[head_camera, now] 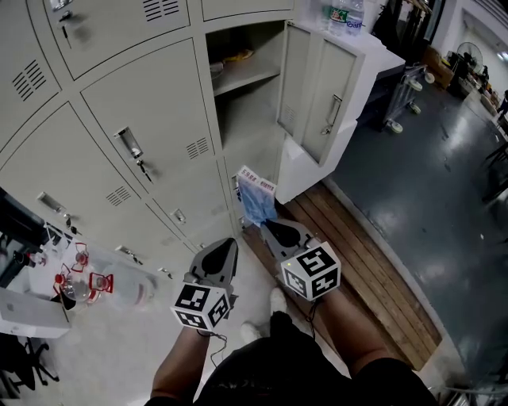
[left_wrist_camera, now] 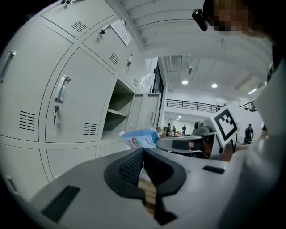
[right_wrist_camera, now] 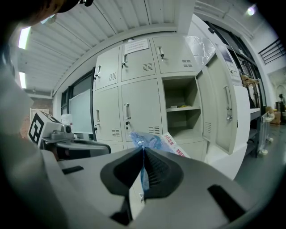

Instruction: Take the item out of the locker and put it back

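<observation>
The right gripper (head_camera: 266,225) pinches the blue packet (head_camera: 255,200) just ahead of its tips, short of the open locker compartment (head_camera: 244,119) beyond. The locker door (head_camera: 314,87) stands wide to the right; the left gripper (head_camera: 232,241) alongside is closed and empty.

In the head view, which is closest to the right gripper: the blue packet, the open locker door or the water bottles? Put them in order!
1. Blue packet, pinched in the right gripper.
2. Open locker door, ahead on the right.
3. Water bottles, up beyond the door.

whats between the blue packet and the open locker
Nothing; the right gripper view shows a bare stretch from the blue plastic packet to the open grey metal locker.
</observation>
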A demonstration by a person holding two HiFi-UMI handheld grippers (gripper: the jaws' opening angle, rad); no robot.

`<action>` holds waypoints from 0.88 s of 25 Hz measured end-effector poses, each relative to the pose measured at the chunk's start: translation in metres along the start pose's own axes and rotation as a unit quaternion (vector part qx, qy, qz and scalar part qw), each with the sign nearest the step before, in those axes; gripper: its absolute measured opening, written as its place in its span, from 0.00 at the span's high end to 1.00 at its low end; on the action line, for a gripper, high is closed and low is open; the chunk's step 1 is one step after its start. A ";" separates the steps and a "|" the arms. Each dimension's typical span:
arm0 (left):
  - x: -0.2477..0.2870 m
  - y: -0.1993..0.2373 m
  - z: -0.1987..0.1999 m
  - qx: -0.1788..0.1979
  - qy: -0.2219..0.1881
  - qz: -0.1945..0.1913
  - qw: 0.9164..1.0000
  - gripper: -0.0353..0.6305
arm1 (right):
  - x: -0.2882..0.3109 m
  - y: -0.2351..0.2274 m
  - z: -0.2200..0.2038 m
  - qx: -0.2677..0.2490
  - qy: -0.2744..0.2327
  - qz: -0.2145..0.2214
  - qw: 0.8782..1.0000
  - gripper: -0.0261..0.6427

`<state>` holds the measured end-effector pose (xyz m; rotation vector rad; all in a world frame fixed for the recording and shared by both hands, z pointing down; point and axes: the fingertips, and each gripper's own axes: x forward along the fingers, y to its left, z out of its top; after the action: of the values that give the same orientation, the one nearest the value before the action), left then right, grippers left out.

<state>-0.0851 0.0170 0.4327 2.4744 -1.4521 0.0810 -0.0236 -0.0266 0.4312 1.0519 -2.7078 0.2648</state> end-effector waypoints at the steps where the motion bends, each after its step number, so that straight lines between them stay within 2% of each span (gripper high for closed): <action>1: 0.003 0.001 0.001 0.000 0.000 0.000 1.000 0.94 | 0.002 -0.003 0.001 -0.001 0.000 0.000 1.000 0.94; 11: 0.043 0.017 0.010 -0.004 0.003 0.004 1.000 0.94 | 0.028 -0.040 0.019 -0.037 0.003 -0.002 0.999 0.94; 22: 0.095 0.042 0.022 -0.012 0.000 0.022 1.000 0.94 | 0.071 -0.085 0.038 -0.056 0.006 0.018 0.998 0.94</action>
<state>-0.0762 -0.0886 0.4370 2.4233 -1.4973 0.0721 -0.0218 -0.1434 0.4215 0.9687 -2.6970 0.1228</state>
